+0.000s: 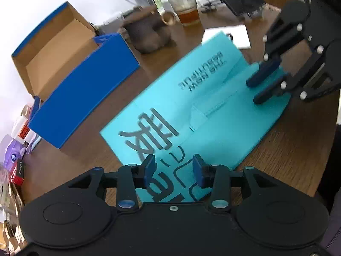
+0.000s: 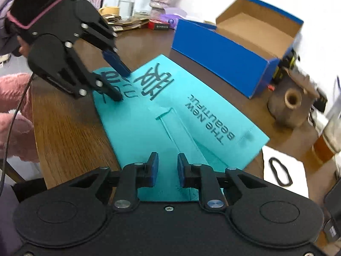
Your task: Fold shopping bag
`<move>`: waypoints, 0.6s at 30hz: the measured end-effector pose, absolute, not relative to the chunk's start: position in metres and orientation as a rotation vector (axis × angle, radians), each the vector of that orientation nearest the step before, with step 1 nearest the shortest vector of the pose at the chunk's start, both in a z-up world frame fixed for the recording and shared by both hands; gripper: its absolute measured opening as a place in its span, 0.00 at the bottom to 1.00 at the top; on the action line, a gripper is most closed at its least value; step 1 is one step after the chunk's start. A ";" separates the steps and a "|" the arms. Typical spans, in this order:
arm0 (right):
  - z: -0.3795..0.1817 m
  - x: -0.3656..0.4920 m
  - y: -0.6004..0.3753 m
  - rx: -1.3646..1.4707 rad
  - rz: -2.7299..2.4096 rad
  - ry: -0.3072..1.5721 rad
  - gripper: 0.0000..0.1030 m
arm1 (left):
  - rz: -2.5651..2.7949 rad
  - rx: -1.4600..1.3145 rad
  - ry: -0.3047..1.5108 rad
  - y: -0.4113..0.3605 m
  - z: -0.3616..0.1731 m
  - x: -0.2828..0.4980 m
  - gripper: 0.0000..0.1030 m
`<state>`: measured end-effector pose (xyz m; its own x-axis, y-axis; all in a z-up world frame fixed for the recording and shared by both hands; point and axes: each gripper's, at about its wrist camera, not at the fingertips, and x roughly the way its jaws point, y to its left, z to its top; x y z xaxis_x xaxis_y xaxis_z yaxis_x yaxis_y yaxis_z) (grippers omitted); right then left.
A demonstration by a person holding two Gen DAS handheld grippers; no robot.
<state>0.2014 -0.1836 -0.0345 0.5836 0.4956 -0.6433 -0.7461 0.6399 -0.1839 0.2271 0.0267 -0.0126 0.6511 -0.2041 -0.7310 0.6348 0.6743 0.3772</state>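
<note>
Two grippers over a flat bag

The teal bag [image 1: 213, 115] lies on the table [image 1: 298, 149], beside the blue box [image 1: 85, 98]. The left gripper [image 1: 173, 170] is half open, holding nothing. The right gripper [image 2: 167, 168] is a little open, also holding nothing.

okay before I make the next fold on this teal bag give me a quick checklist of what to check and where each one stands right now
1. Bag lying flat on the table: ok, one long flap already folded over.
2. Left gripper over its end of the bag: ok, jaws apart, no cloth pinched between them.
3. Right gripper over the other end: ok, a narrow gap shows between the jaws; whether they touch the cloth, cannot tell.
4. Handle strap tucked inside the bag outline: ok.
5. Room to fold: not ok on the far side, the blue box and clay pot sit close to the bag's edge.
</note>
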 end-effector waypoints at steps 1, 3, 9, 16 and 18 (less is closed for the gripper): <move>-0.034 0.203 -0.184 -0.469 0.761 0.592 0.19 | -0.519 0.668 0.694 0.027 -0.006 0.227 0.48; -0.034 0.207 -0.185 -0.467 0.777 0.598 0.19 | -0.495 0.675 0.633 0.029 0.009 0.229 0.58; -0.038 0.205 -0.185 -0.474 0.781 0.582 0.19 | -0.517 0.707 0.565 0.014 0.029 0.256 0.61; -0.040 0.210 -0.195 -0.425 0.827 0.585 0.19 | -0.790 0.922 0.502 -0.005 -0.002 0.201 0.71; -0.040 0.214 -0.198 -0.419 0.854 0.584 0.19 | -0.788 0.981 0.514 -0.009 -0.016 0.195 0.72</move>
